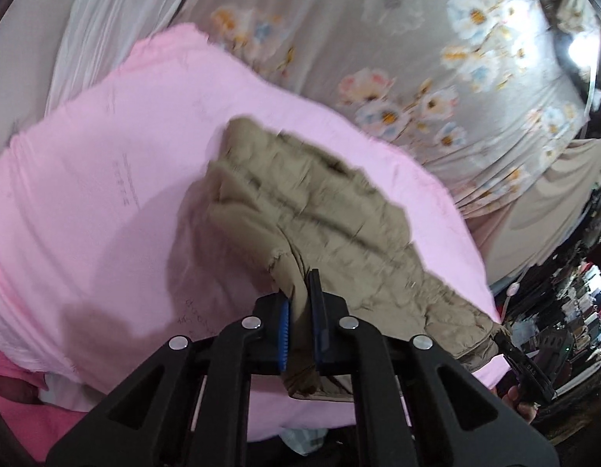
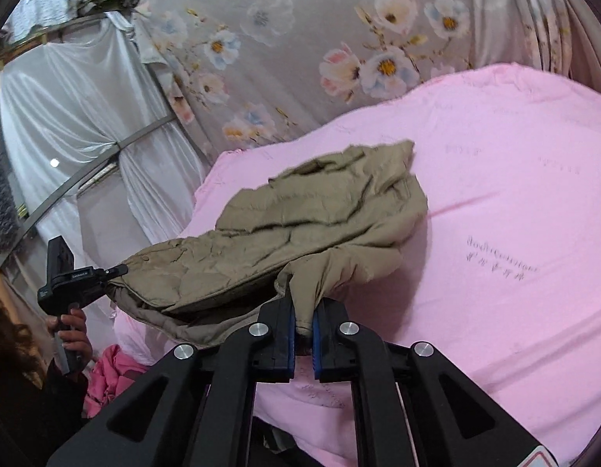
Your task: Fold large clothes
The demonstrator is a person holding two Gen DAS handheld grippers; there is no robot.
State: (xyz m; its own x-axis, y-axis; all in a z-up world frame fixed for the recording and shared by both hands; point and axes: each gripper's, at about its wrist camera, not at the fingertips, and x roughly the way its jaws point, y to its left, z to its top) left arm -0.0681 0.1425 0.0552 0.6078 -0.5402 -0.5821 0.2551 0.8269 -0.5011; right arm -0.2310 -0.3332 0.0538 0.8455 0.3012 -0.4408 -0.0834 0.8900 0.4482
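A khaki quilted jacket hangs stretched over a pink sheet. My left gripper is shut on one edge of the jacket. My right gripper is shut on a bunched end of the jacket, above the pink sheet. In the left wrist view the right gripper shows at the jacket's far right corner. In the right wrist view the left gripper shows at the jacket's left corner, held by a hand.
A grey floral fabric hangs behind the pink sheet; it also shows in the right wrist view. White drapes hang at the left. A pink garment lies below the sheet's edge. Cluttered shelves stand at the right.
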